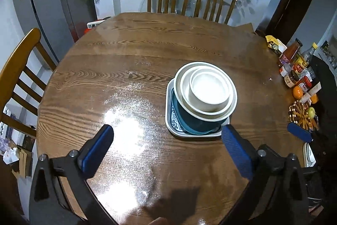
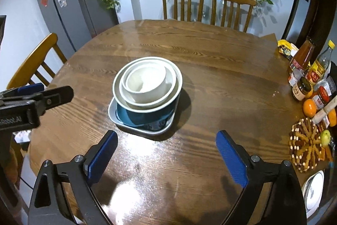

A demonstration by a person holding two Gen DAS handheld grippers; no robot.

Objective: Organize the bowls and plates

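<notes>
One stack of dishes stands on the round wooden table. Its base is a white square plate, with a blue patterned plate and a teal bowl above it. Nested white bowls sit in the teal bowl. My left gripper is open, its right pad just in front of the stack's near corner, apart from it. My right gripper is open too, just short of the stack, holding nothing. The left gripper also shows at the left of the right wrist view.
Sauce bottles and jars, oranges and a wooden trivet with a green apple crowd the table's right edge. Another white plate lies at the near right. Wooden chairs stand behind and left; a grey fridge is far left.
</notes>
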